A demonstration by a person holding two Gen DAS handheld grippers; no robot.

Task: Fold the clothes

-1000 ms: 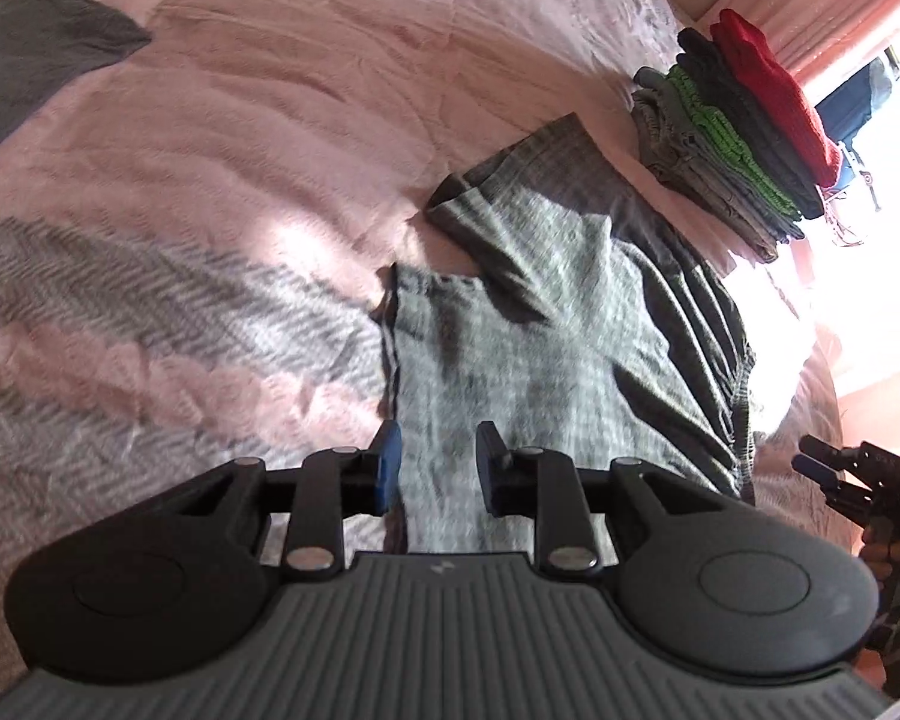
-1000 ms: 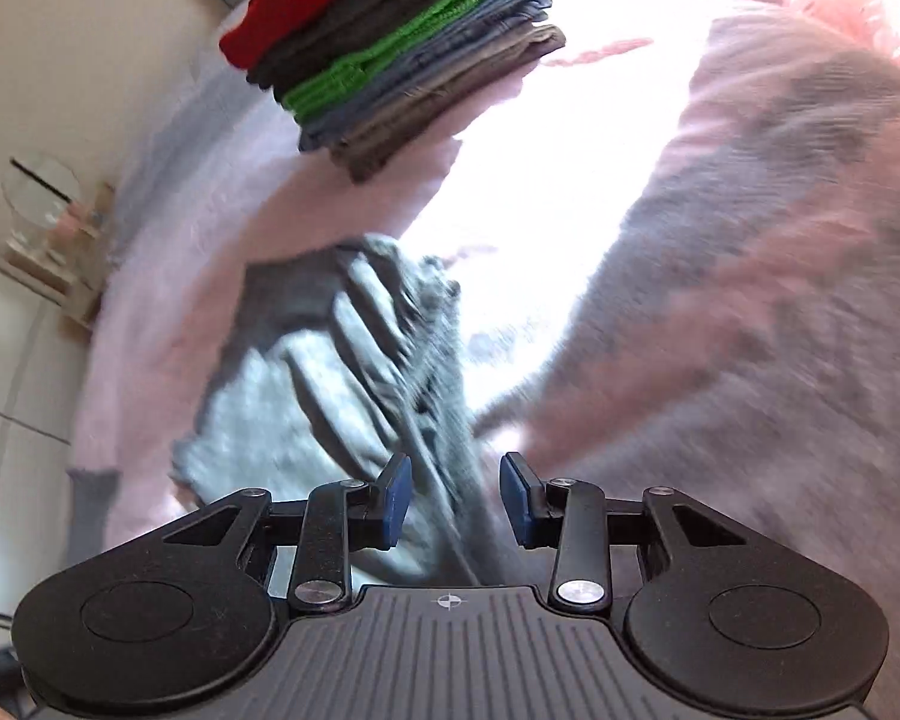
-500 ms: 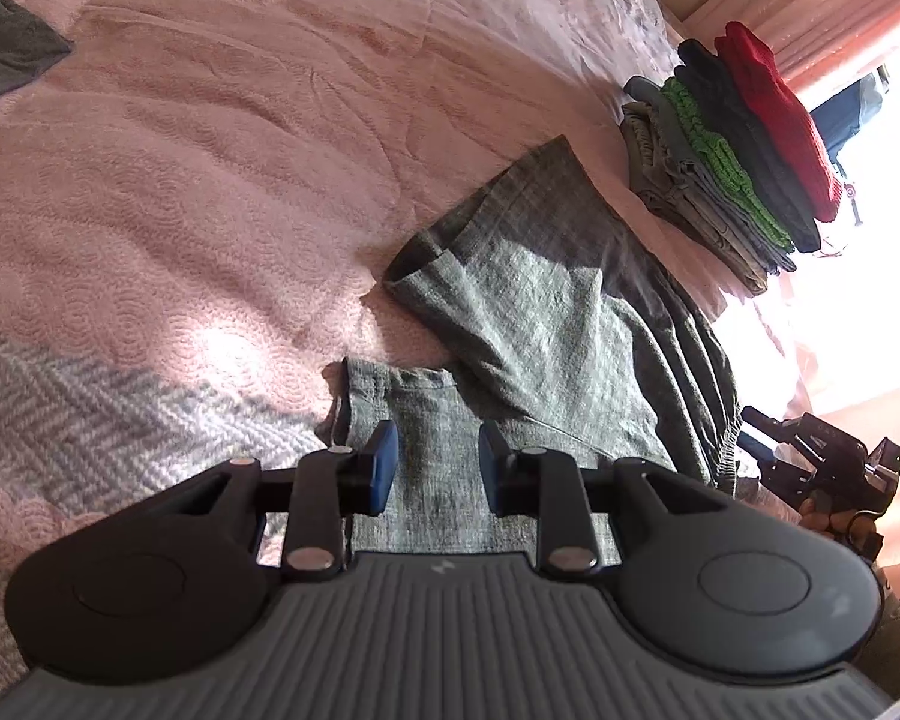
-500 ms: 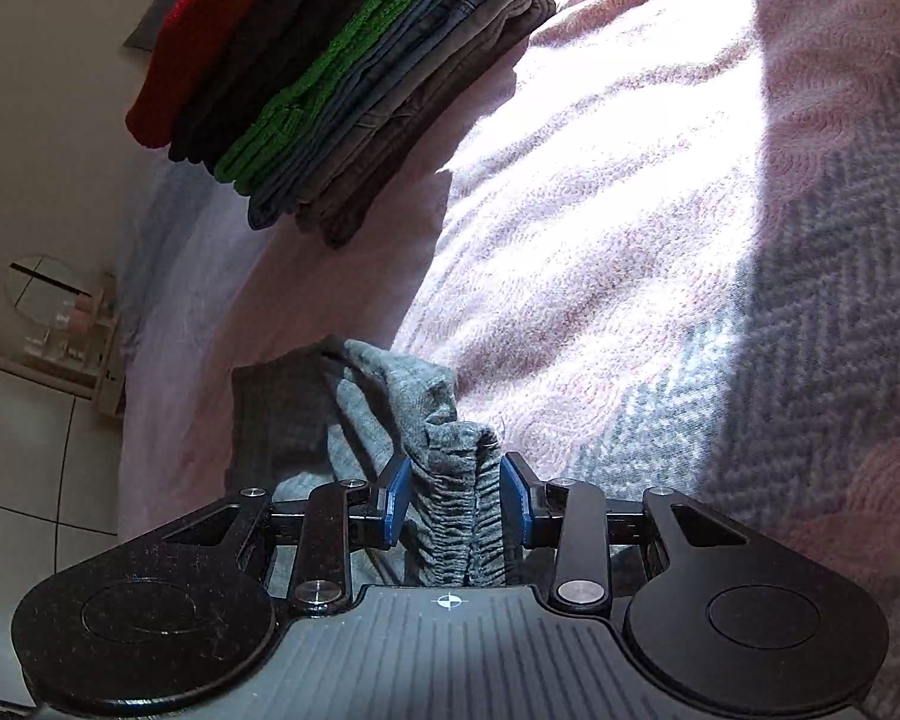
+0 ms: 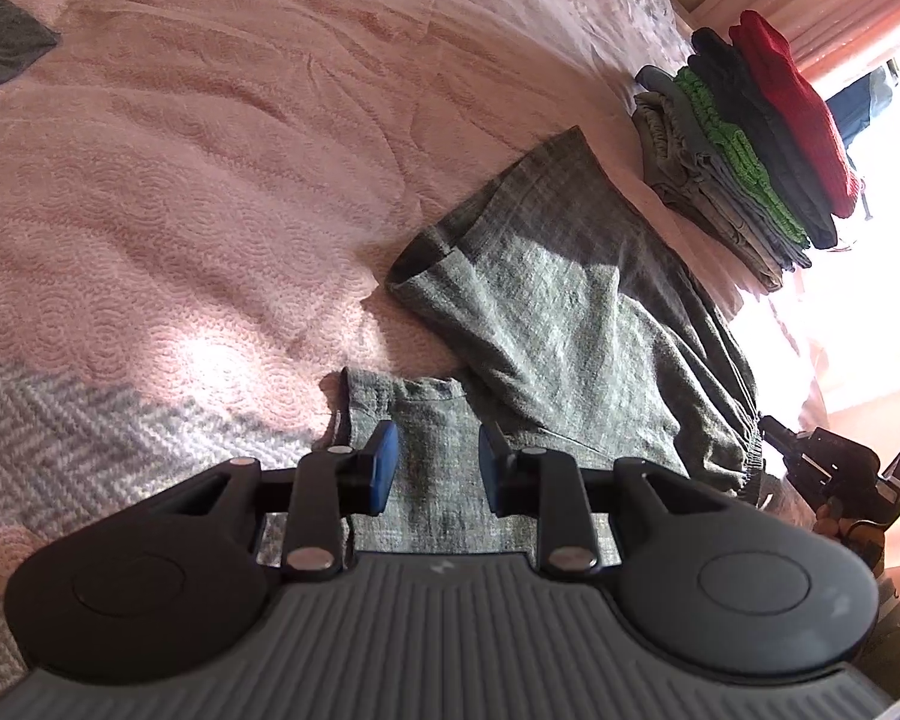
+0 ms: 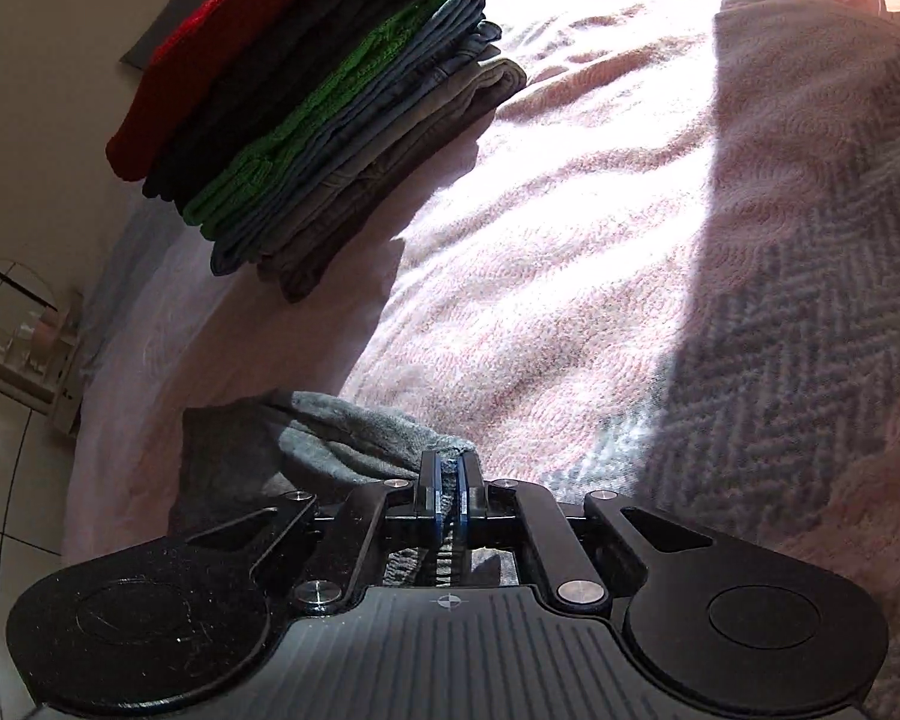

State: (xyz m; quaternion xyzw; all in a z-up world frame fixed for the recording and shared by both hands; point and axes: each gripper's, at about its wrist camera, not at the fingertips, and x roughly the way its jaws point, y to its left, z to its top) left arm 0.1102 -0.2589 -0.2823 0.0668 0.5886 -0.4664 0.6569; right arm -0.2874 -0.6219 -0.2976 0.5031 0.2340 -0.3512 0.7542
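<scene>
A bed carries everything here, spread with a pink quilted bedspread (image 5: 222, 138) that turns to grey herringbone toward one side. Directly on it lies a grey garment (image 5: 570, 312), spread out with one part folded across. Near it sits a stack of folded clothes (image 6: 324, 114), red on top. A dark grey cloth (image 5: 0, 48) lies well apart at the far corner.
</scene>
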